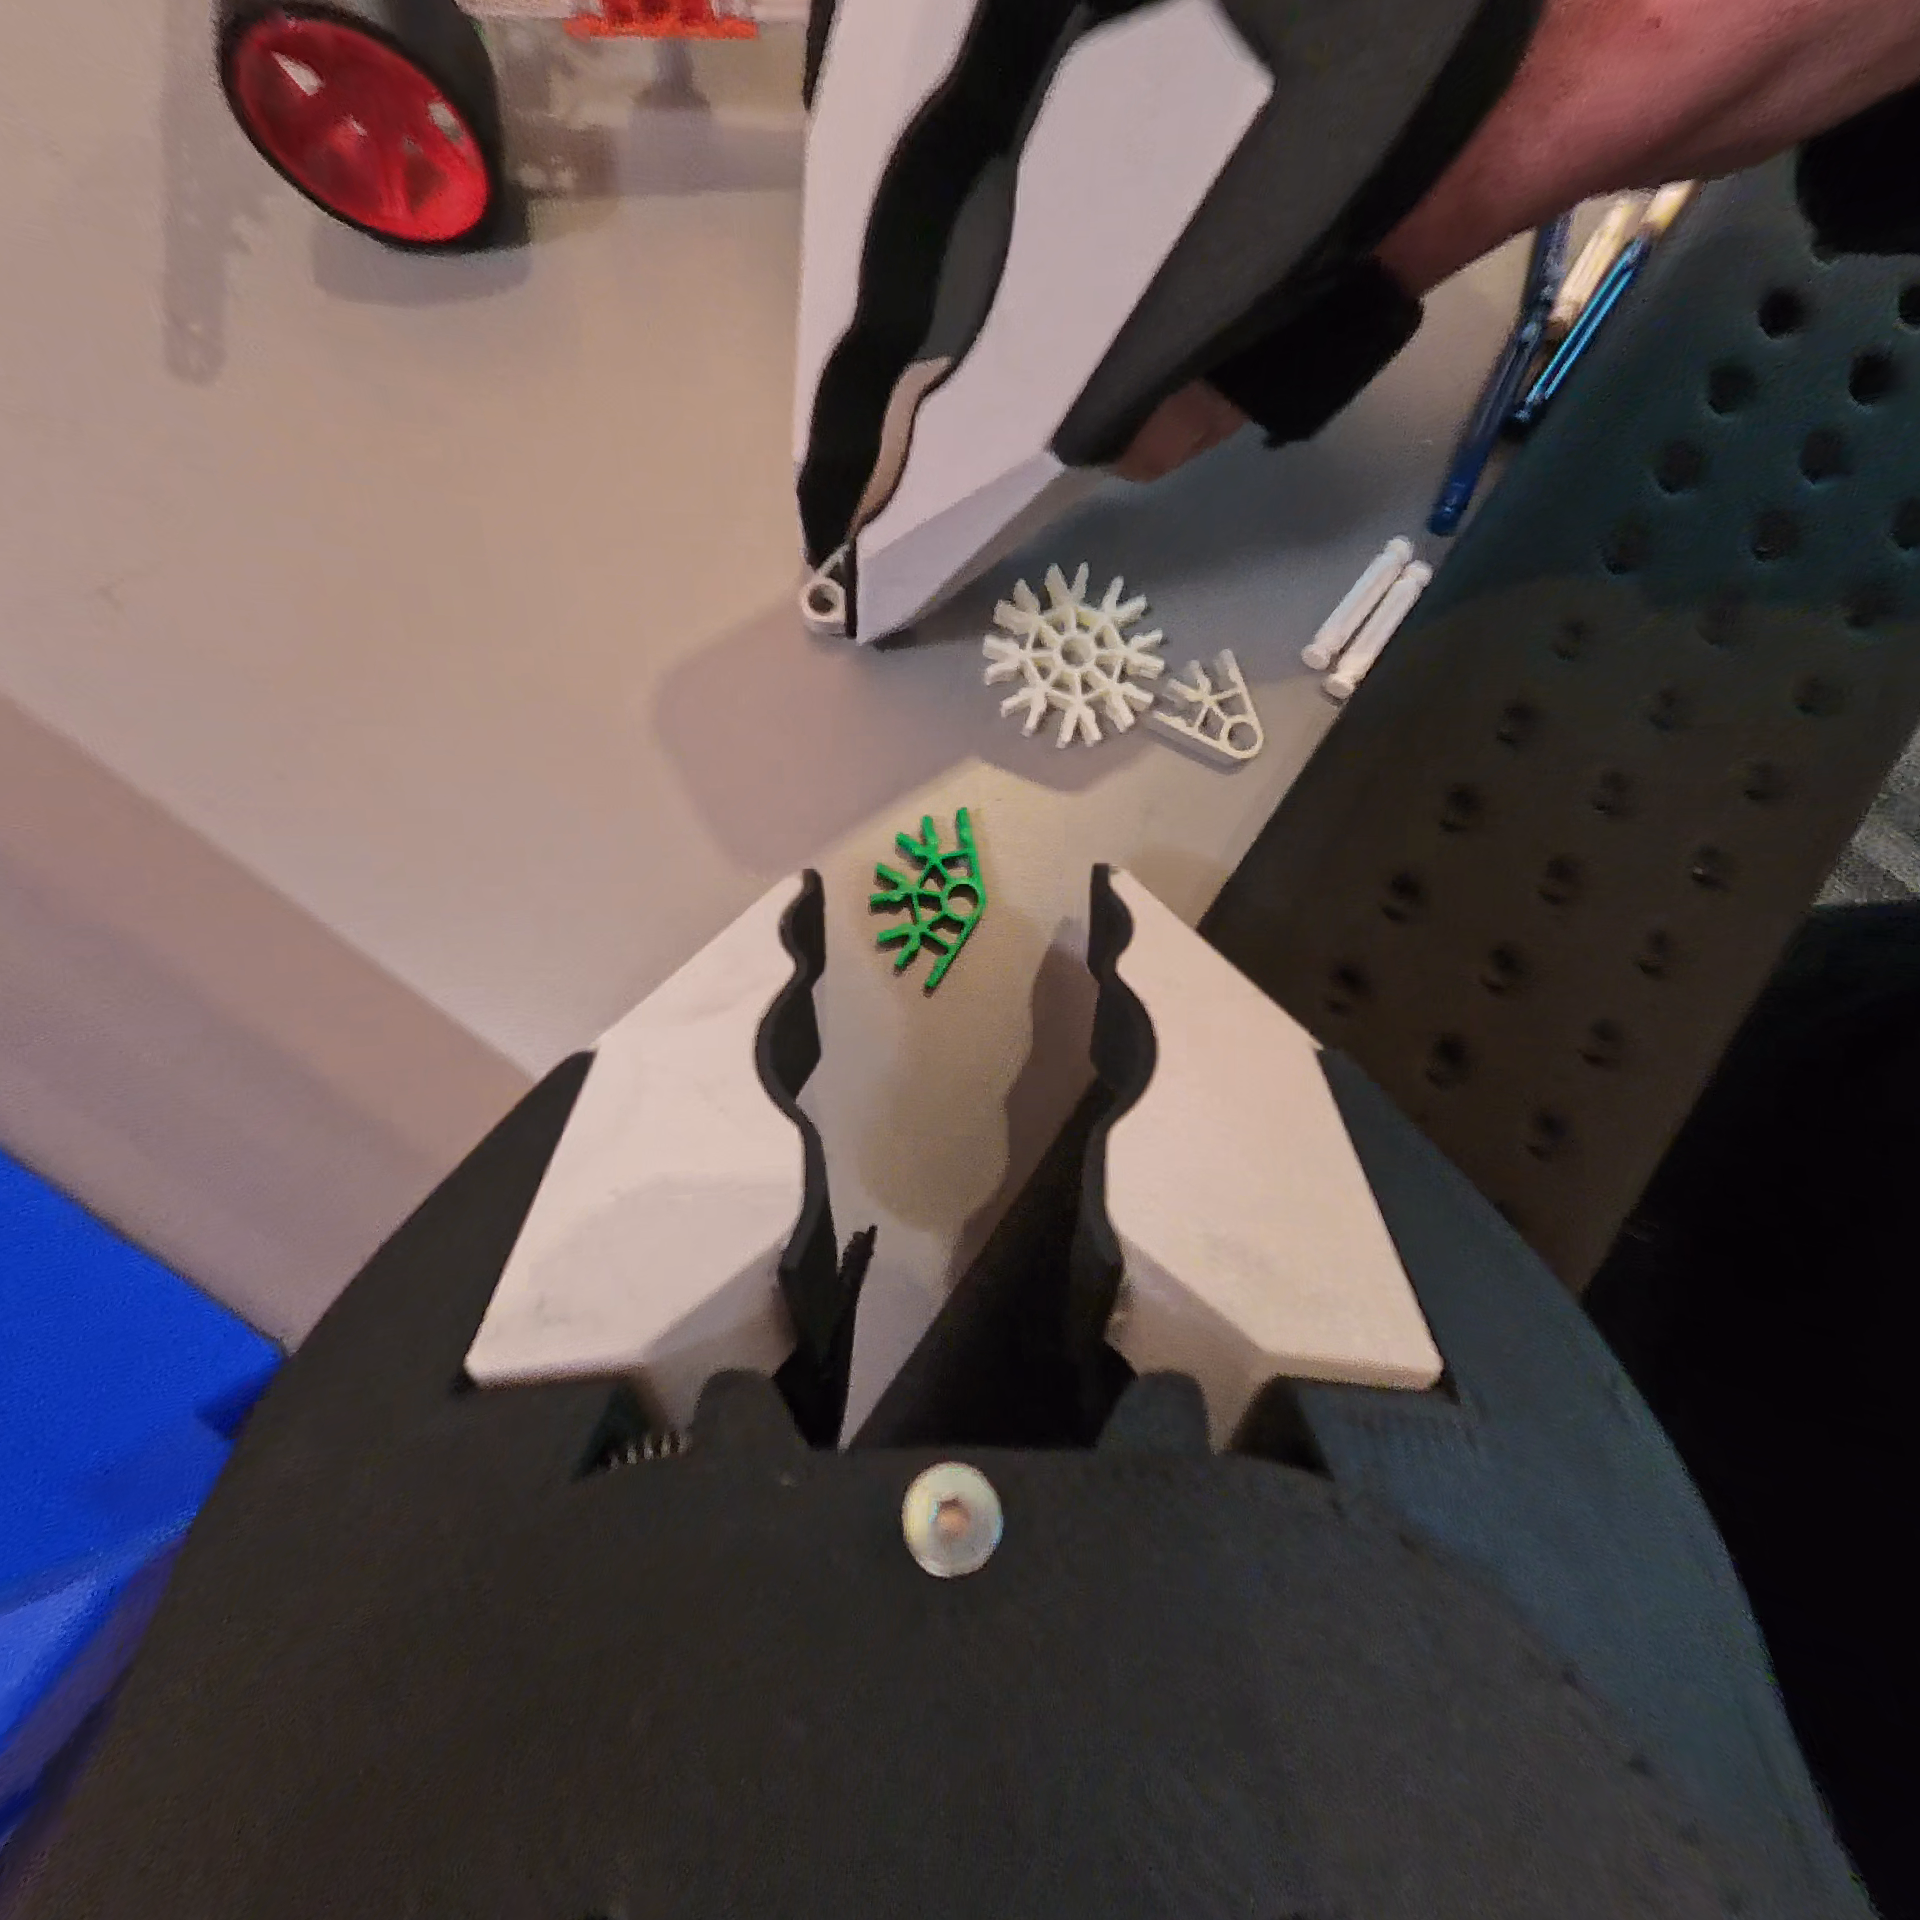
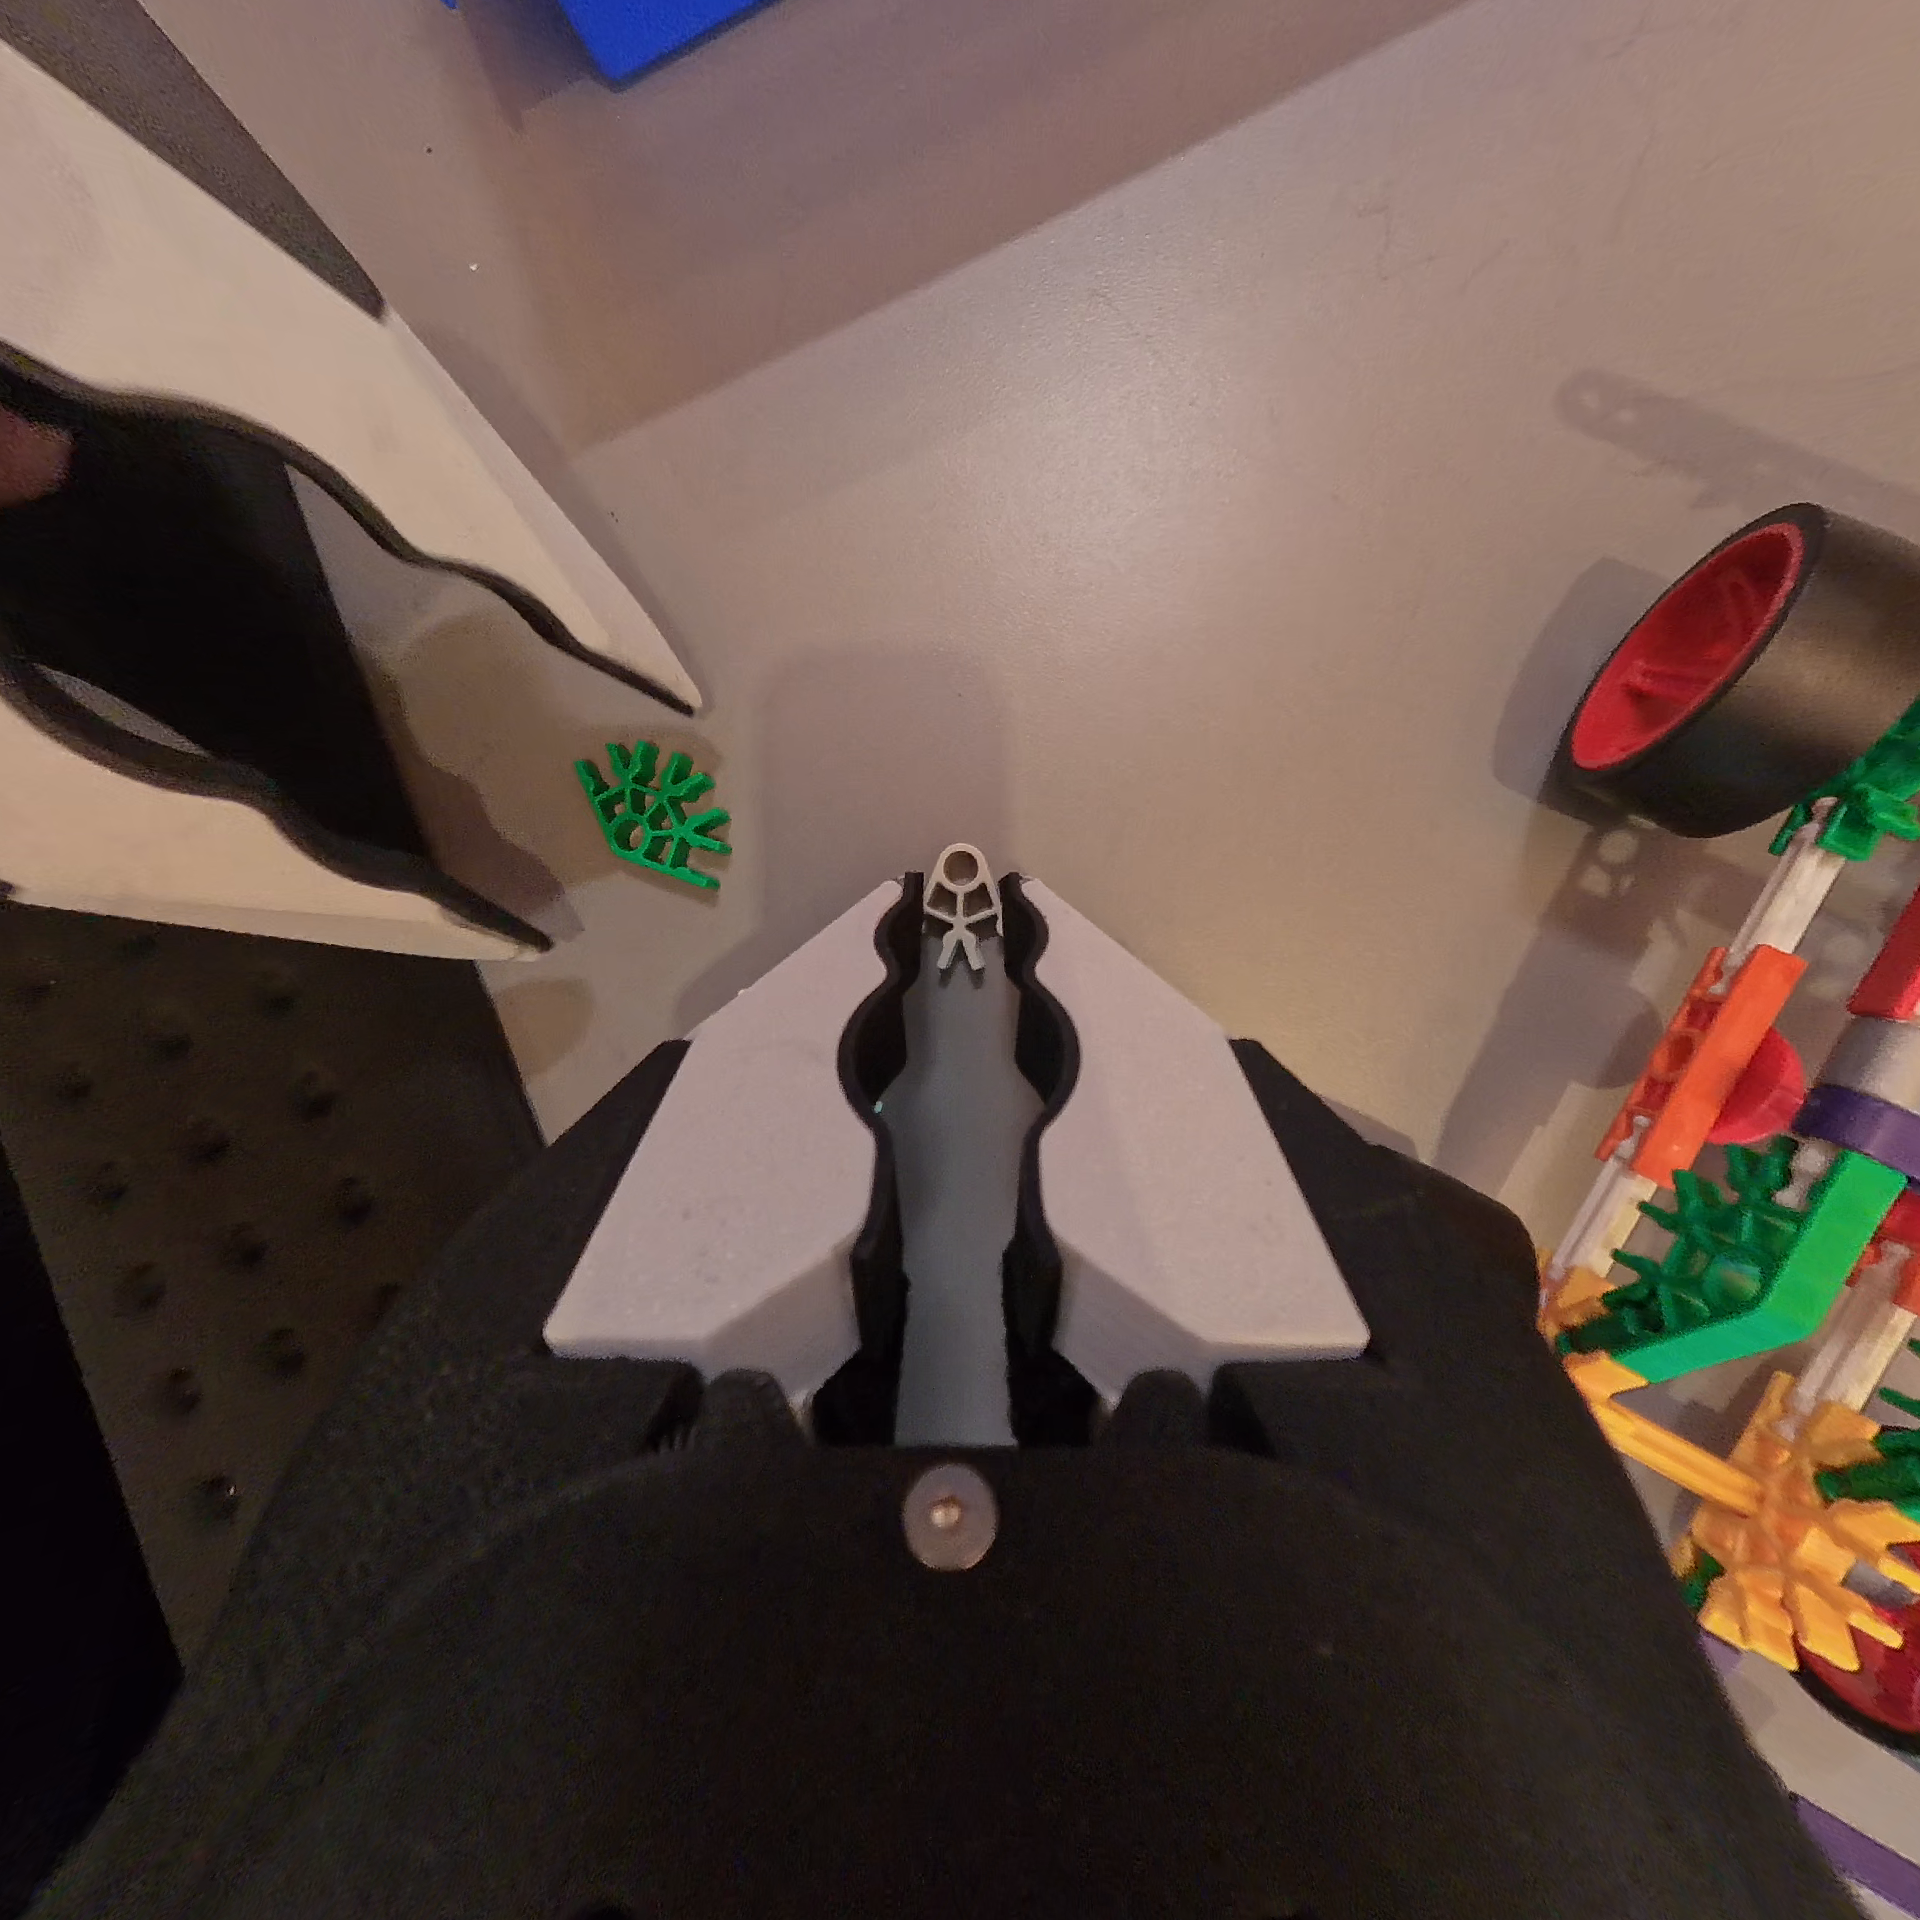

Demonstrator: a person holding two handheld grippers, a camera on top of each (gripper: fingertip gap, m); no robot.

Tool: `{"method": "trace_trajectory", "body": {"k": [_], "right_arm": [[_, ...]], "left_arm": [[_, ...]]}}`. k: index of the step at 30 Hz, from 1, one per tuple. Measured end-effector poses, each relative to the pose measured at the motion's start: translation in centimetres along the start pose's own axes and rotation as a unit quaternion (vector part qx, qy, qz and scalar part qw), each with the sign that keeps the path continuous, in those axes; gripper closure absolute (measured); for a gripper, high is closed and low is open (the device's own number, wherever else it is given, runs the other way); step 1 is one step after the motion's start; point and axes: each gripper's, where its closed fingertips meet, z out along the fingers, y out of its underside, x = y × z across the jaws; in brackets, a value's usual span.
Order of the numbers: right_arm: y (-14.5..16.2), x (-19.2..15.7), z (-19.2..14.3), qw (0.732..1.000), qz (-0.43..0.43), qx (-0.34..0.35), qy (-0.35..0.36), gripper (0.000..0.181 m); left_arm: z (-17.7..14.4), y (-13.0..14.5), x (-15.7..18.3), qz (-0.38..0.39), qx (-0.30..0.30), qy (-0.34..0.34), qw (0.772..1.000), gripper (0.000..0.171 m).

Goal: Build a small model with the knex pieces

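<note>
On a pale grey tabletop (image 2: 1195,520), the right gripper (image 2: 961,904) pinched a small grey connector (image 2: 961,894) at its very tips, the piece's holed end poking out beyond the jaws. The left gripper (image 1: 951,883) hovered with its jaws apart and empty, just short of a flat green connector (image 1: 928,899) lying on the table. A white snowflake-shaped connector (image 1: 1073,655), a small white wedge piece (image 1: 1216,712) touching it and two white rods (image 1: 1366,613) lay further off, near a black perforated foam pad (image 1: 1558,831). A red-hubbed black wheel (image 2: 1725,675) stood beside a multicoloured rod-and-connector model (image 2: 1766,1247). The green connector looked light, thin and rigid plastic; lying flat, it seemed best taken across its outer edges, where the spokes offered purchase.
</note>
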Motion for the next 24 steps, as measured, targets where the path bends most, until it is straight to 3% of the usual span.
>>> {"method": "trace_trajectory", "body": {"k": [2, 4, 10, 12, 15, 19, 21, 22, 24], "right_arm": [[0.0, -0.1, 0.2, 1.0, -0.001, 0.001, -0.002, 0.169], [-0.1, -0.2, 0.2, 1.0, -0.001, 0.002, -0.003, 0.169], [-1.8, -0.5, -0.9, 1.0, -0.005, 0.029, -0.005, 0.17], [-4.7, -1.0, -2.3, 0.998, -0.017, 0.065, -0.009, 0.17], [-12.0, -1.9, -4.2, 0.989, -0.055, 0.134, -0.016, 0.169], [-22.2, -3.4, -3.5, 0.975, -0.116, 0.186, -0.023, 0.168], [-24.3, -3.3, -1.1, 0.98, -0.112, 0.162, -0.029, 0.147], [-24.5, -3.2, -0.3, 0.982, -0.107, 0.15, -0.036, 0.144], [-23.7, -2.7, -0.4, 0.983, -0.102, 0.148, -0.029, 0.142]], "left_arm": [[1.0, 0.9, -0.1, 0.015, -0.026, -0.007, 1.0, 0.131], [1.3, 0.7, -0.4, 0.019, -0.023, -0.016, 0.999, 0.15], [0.2, -0.3, -0.5, 0.004, 0.016, -0.028, 0.999, 0.151], [-3.1, -2.4, -1.3, -0.003, 0.062, -0.058, 0.996, 0.151], [-9.6, -4.3, -5.4, -0.007, 0.102, -0.144, 0.984, 0.152], [-15.1, -2.1, -14.2, -0.059, 0.092, -0.248, 0.963, 0.151], [-15.2, -0.2, -17.3, -0.089, 0.08, -0.257, 0.959, 0.149], [-15.1, 1.0, -18.5, -0.114, 0.067, -0.264, 0.956, 0.133], [-15.5, 1.5, -18.4, -0.125, 0.084, -0.266, 0.952, 0.13]]}}
